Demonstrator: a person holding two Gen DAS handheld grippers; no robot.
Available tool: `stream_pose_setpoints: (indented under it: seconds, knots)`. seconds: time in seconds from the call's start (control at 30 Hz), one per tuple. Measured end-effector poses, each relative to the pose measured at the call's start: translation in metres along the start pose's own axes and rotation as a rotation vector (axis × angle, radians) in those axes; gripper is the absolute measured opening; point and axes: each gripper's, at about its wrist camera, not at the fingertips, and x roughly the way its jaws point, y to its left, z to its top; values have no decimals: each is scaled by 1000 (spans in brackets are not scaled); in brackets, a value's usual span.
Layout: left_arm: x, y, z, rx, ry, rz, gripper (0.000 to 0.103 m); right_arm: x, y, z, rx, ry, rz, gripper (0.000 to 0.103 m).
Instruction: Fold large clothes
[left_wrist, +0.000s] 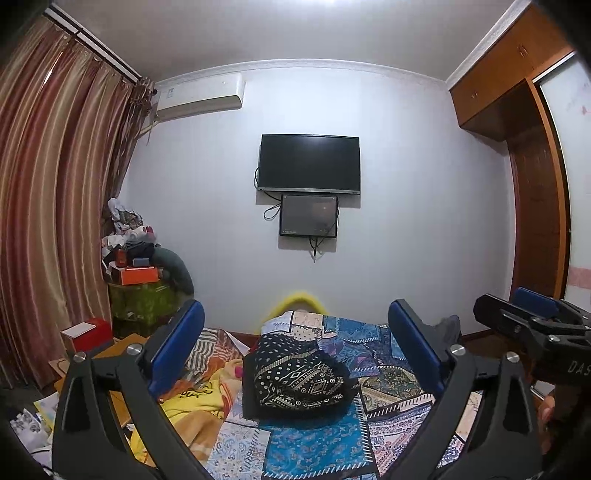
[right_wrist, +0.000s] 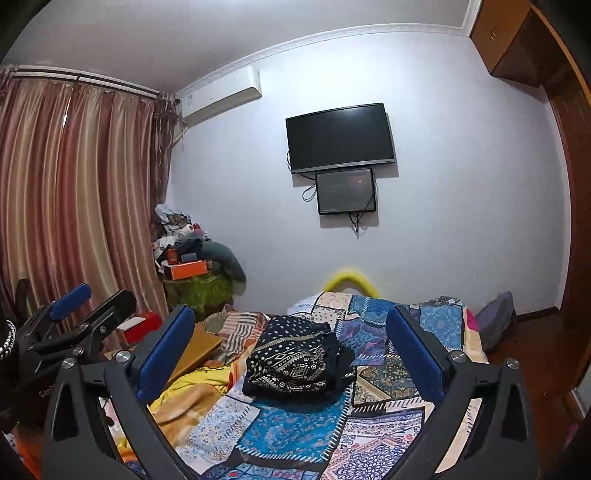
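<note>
**Folded garment on the bed, both tools raised and spread**

Leftmost in the left wrist view hang striped curtains (left_wrist: 55, 192), with a cluttered pile of boxes and cloth (left_wrist: 136, 258) in the corner beside them. Next comes the left tool (left_wrist: 295, 332), its two blue-padded fingers (left_wrist: 177, 343) standing wide apart with nothing between them. Framed in that gap, lower and farther off, lies the black patterned garment (left_wrist: 299, 376), folded into a compact bundle on the patchwork bedspread (left_wrist: 306, 443) of the bed. It touches neither finger. On the wall above hang a television (left_wrist: 308, 162) and a smaller screen (left_wrist: 308, 216) just under it. At the far right edge the right tool (left_wrist: 532, 317) pokes in, held at about the same height as the left one.

From the right wrist view, the left tool (right_wrist: 88, 299) shows at the left edge, then the right tool (right_wrist: 291, 332) with its fingers (right_wrist: 166, 350) likewise spread and holding nothing. The garment (right_wrist: 295, 365) sits between them on the bedspread (right_wrist: 295, 432), apart from both, slightly nearer the left finger.
</note>
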Motion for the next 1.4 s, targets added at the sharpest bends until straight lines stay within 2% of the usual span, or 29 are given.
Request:
stream_pose_setpoints:
  seconds: [1.4]
  knots:
    - [13,4,-6,-48,47,-36,103,-21,-3,8,-15,9,-69,103]
